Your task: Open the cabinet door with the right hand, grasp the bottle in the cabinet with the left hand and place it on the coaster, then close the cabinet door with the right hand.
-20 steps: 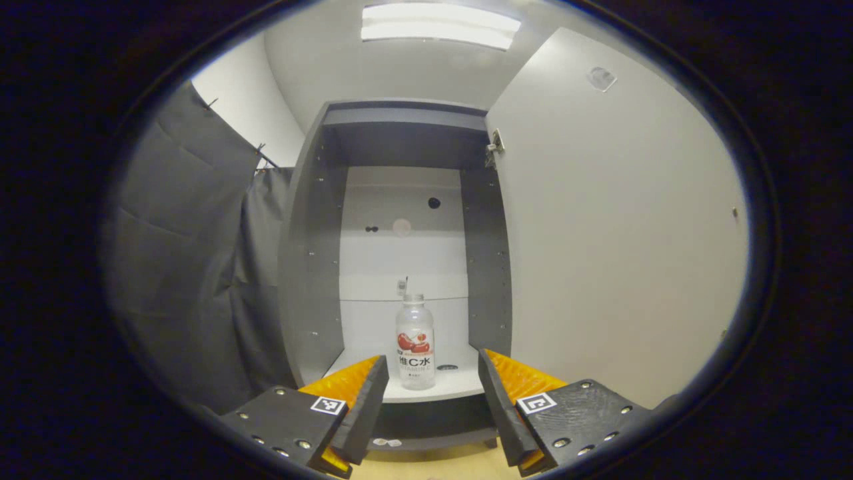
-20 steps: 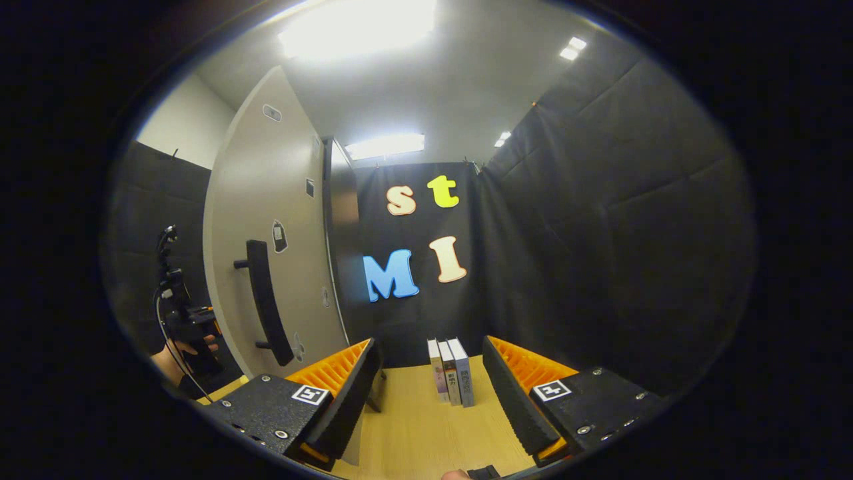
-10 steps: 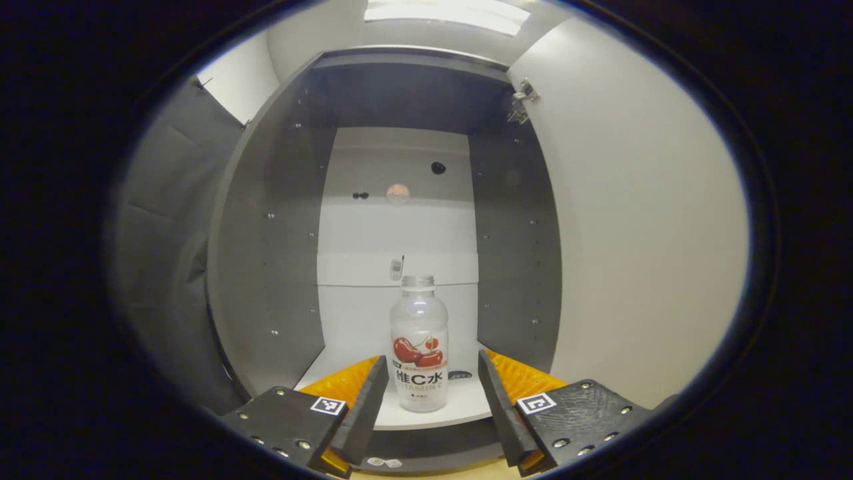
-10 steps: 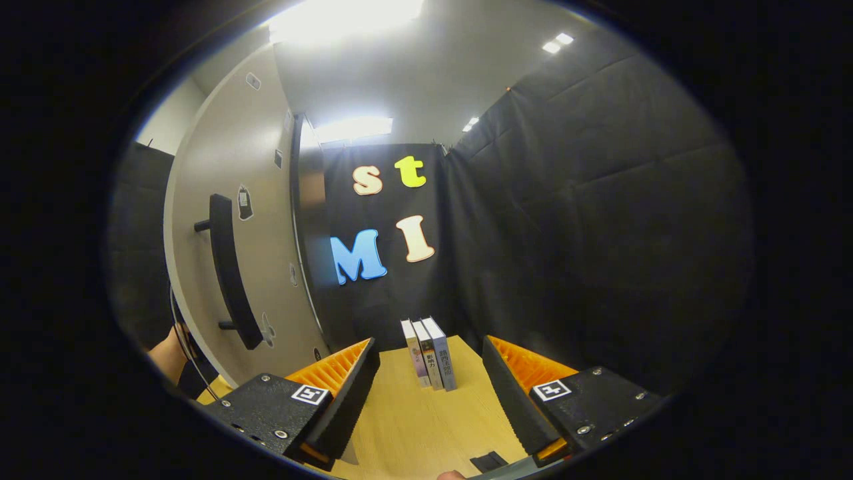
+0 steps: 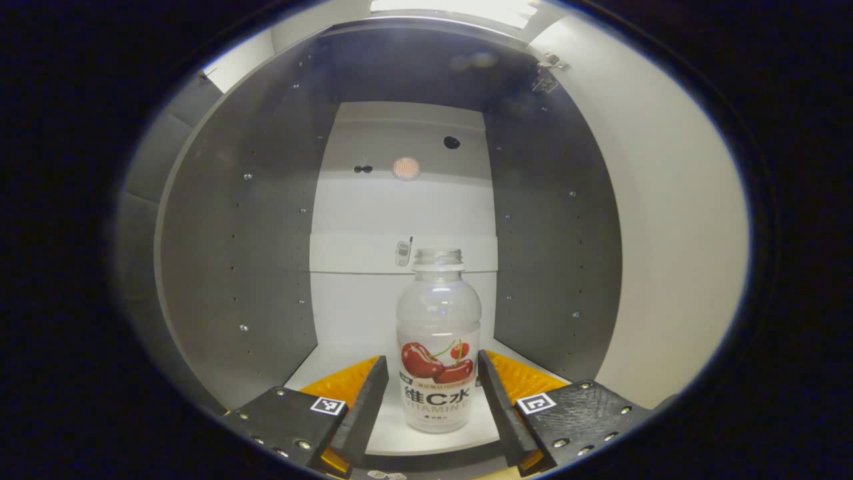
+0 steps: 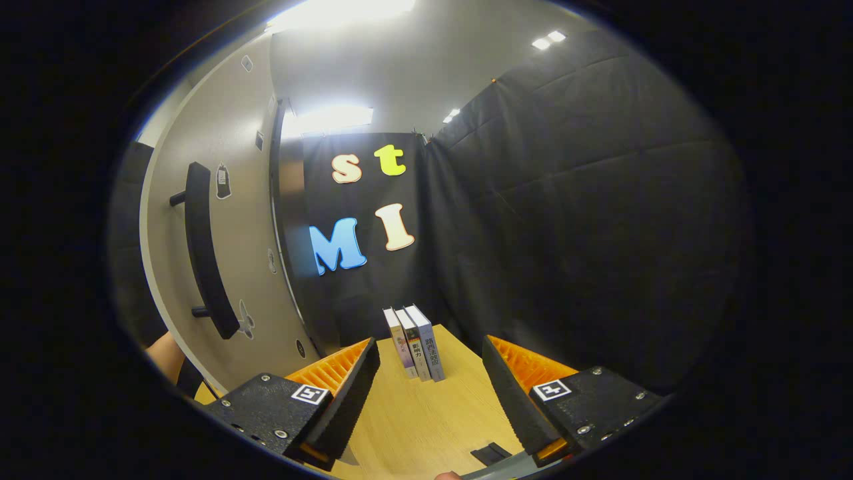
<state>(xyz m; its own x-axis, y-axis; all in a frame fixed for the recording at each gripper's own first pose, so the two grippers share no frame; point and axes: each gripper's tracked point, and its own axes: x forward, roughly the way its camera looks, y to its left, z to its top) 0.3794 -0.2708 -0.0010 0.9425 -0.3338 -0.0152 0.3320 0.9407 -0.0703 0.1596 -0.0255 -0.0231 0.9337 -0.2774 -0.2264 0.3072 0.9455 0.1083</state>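
Note:
A clear plastic bottle with a cherry label and no cap stands upright on the white floor of the open grey cabinet. My left gripper is open with the bottle's lower half between its fingers; whether they touch it I cannot tell. The pale cabinet door stands swung open at the right. In the right gripper view the door with its dark bar handle is at the left, and my right gripper is open over the wooden tabletop, holding nothing.
Three books stand upright on the table by the black cloth wall. A small dark flat object lies on the table near my right gripper. A person's hand shows beyond the door's edge.
My left gripper has moved forward into the cabinet until its fingers flank the bottle. The right gripper has drifted, so the door and handle sit farther left in its view.

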